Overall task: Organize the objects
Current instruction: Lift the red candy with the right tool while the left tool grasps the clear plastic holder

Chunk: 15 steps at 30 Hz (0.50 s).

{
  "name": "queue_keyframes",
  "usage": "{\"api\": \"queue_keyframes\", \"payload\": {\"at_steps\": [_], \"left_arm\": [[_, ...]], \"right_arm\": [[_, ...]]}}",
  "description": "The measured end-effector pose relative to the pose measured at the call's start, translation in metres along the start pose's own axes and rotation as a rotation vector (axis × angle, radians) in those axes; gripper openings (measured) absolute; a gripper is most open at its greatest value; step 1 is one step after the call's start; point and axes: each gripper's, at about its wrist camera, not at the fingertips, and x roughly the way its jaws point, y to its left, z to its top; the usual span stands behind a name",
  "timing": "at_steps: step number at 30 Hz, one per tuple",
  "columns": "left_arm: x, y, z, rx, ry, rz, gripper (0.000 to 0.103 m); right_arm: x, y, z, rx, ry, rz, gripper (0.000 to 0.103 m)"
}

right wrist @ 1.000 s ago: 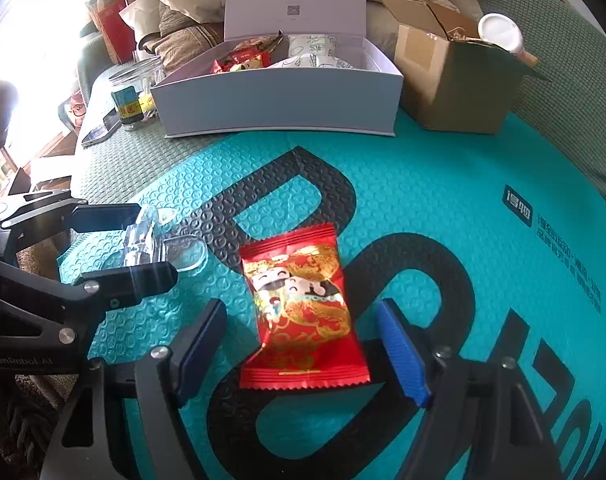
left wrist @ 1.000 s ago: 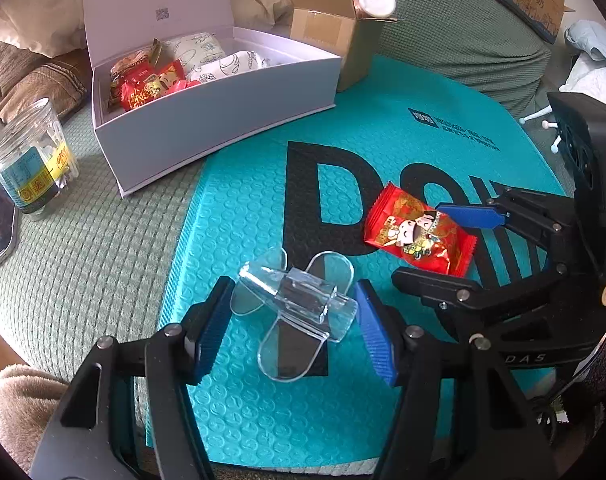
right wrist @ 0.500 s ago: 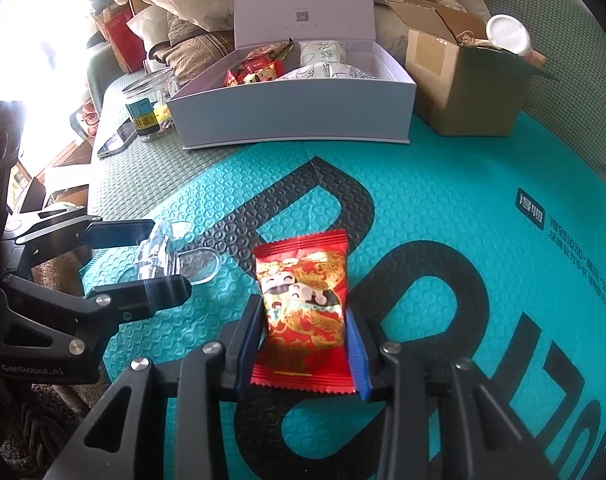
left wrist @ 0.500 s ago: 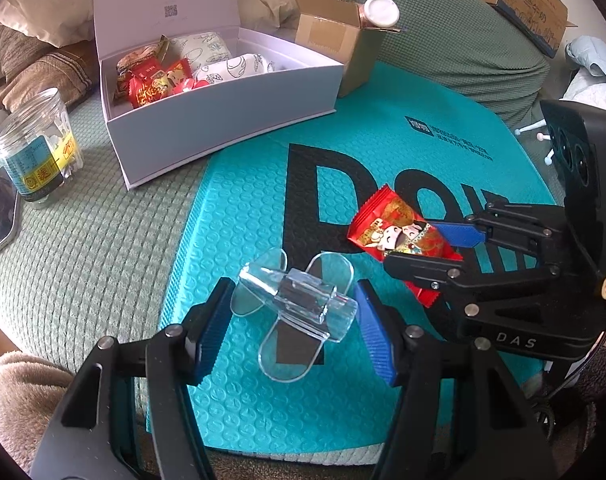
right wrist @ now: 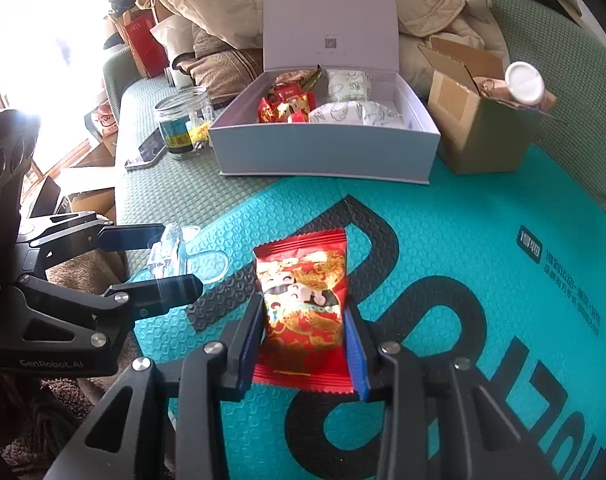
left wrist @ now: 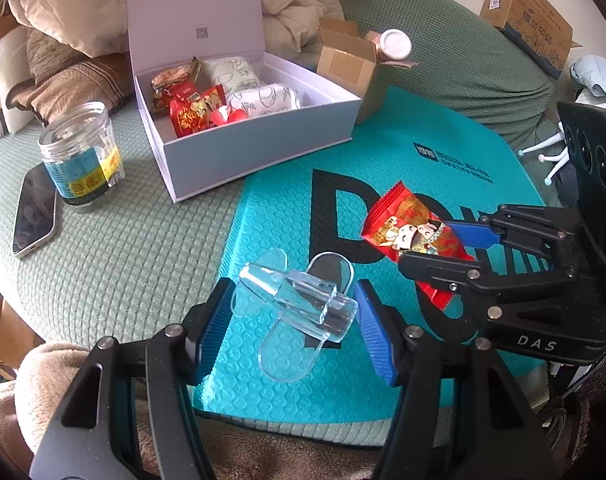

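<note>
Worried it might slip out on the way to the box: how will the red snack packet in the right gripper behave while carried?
The red snack packet looks light and pillowy, so the right gripper probably carries it easily. Its glossy film may be slippery, and the end beyond the blue fingers could flop. It is pinched at the sides, so the contents might get squeezed.

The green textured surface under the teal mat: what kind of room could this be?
Probably a home living room or bedroom: the green textured cover looks like a sofa or bed, with beige cushions and bedding piled behind and a brown cardboard box lying around.
</note>
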Motion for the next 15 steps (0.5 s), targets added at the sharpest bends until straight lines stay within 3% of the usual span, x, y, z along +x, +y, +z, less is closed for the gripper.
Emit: {"api": "queue_keyframes", "payload": {"at_steps": [15], "left_arm": [[-0.070, 0.001, 0.004, -0.032, -0.129, 0.056, 0.059]], "right_arm": [[-0.062, 0.036, 0.014, -0.073, -0.104, 0.000, 0.038]]}}
